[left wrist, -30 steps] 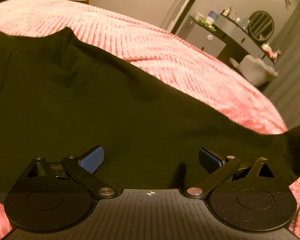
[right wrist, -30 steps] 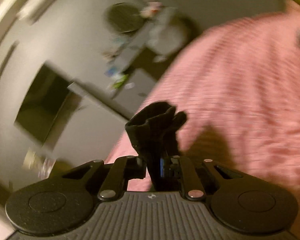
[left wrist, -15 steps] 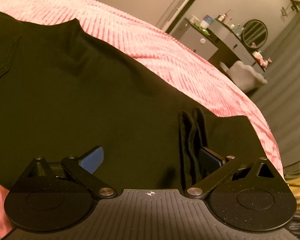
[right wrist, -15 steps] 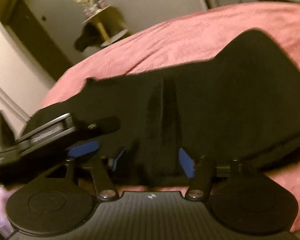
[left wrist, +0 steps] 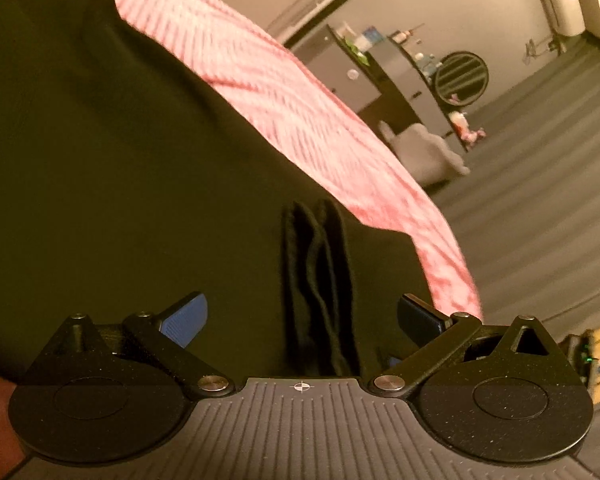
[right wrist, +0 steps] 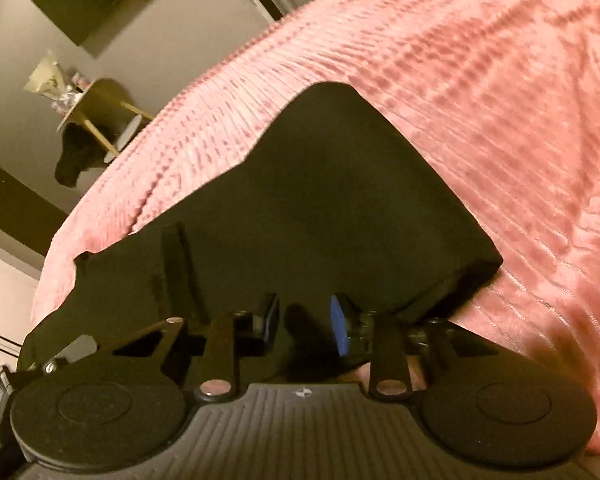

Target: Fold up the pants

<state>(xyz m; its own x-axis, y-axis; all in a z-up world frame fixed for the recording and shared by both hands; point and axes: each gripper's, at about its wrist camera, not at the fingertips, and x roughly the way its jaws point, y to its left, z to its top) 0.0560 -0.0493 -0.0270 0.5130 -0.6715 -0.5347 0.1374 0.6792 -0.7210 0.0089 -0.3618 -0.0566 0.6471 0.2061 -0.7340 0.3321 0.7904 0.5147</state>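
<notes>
Black pants (right wrist: 320, 216) flat beneath right tool (right wrist: 305, 324) — jaws closing, nothing gripped; left tool (left wrist: 300, 320) wide open.

**Much of the scene was cut off or unreadable**

The black pants (left wrist: 140, 184) were cropped by the left edge of the left wrist view, so their full extent could not be seen. The small items on the dresser (left wrist: 384, 80) were too small and blurred to be identified. In the right wrist view, the pants' near edge was hidden behind the right hand-held gripper (right wrist: 304, 326).
</notes>
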